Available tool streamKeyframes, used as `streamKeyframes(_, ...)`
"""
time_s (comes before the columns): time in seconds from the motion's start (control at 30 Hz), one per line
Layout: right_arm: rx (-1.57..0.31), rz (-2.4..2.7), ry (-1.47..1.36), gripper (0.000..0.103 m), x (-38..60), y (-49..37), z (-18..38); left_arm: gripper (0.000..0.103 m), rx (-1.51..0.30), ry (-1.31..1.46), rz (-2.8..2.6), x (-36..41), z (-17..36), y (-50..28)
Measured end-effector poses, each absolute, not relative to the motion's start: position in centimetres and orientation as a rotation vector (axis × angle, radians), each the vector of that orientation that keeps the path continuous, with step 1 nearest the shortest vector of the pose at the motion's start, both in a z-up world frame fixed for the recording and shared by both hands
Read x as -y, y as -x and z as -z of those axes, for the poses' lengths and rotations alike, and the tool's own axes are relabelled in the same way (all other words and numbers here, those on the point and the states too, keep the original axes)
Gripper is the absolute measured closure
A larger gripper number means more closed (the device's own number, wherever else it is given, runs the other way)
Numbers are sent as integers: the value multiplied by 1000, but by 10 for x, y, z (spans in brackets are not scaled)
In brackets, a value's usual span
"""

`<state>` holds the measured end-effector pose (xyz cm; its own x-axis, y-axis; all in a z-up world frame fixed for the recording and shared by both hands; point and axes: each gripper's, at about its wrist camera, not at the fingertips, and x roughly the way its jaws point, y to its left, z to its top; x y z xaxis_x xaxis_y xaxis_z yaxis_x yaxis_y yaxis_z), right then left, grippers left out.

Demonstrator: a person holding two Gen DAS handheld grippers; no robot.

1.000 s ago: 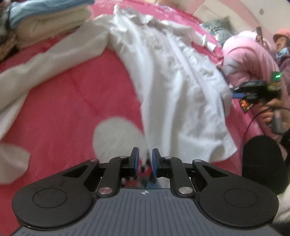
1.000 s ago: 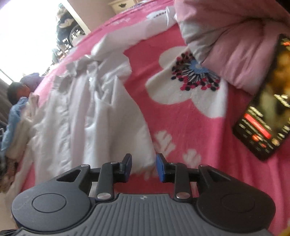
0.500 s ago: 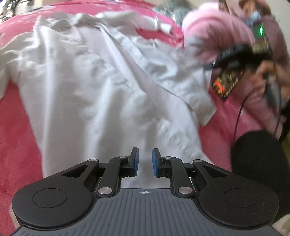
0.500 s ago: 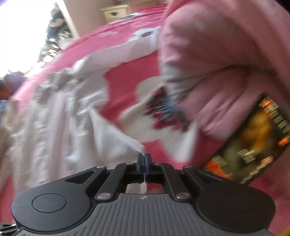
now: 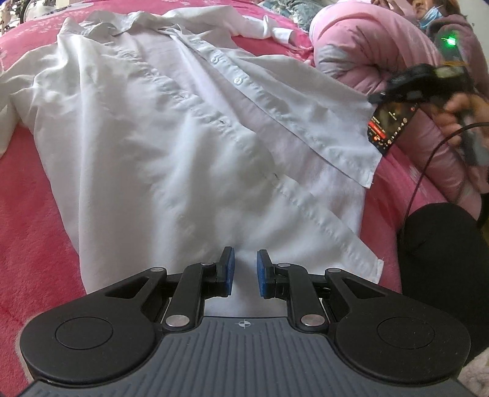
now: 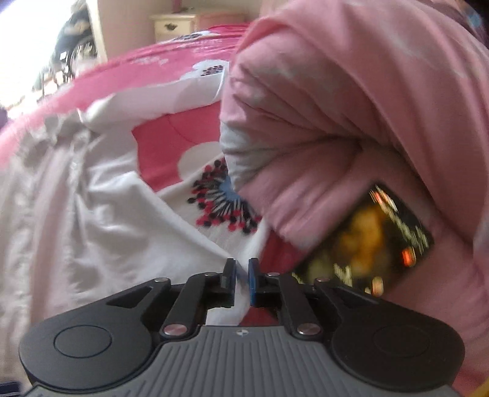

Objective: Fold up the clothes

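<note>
A white button-up shirt (image 5: 171, 128) lies spread front-up on a pink bedspread (image 5: 36, 213), collar far away, hem nearest me. My left gripper (image 5: 243, 268) hovers just over the hem's middle, its blue pads a little apart with nothing pinched. My right gripper (image 6: 241, 271) has the corner of the shirt's (image 6: 91, 220) front panel between its pads. Its jaws are opening slightly, but the cloth still rises taut to them. In the left wrist view, the right gripper (image 5: 374, 99) holds that corner lifted at the right.
A lit phone (image 5: 388, 128) (image 6: 376, 241) lies by a bulky pink padded coat (image 5: 366, 52) (image 6: 351, 107) right of the shirt. A hand (image 5: 464, 113) and cable are at far right, a dark leg (image 5: 437, 259) below. A nightstand (image 6: 174, 24) stands behind the bed.
My left gripper swept from the bare bedspread onto the shirt's hem and stopped. My right gripper shut on the front panel's corner, lifted it, and its jaws have eased slightly apart.
</note>
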<state>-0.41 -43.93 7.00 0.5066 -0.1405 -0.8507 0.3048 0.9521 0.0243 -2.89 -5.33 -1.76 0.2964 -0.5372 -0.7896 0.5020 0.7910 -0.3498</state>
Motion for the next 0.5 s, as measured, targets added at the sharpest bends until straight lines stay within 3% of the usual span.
streamKeyframes(0.2,-976,223,-246,90,431,37,-85,87,-1034,84,675,42,8,33)
streamKeyframes(0.43,-924,-124,-170,89,352,-7,-93,84,-966,141,597,22,-5,27)
streamKeyframes(0.5,-907,-225,-138,80,320,-31,-92,84,-948,169,547,12,-6,17)
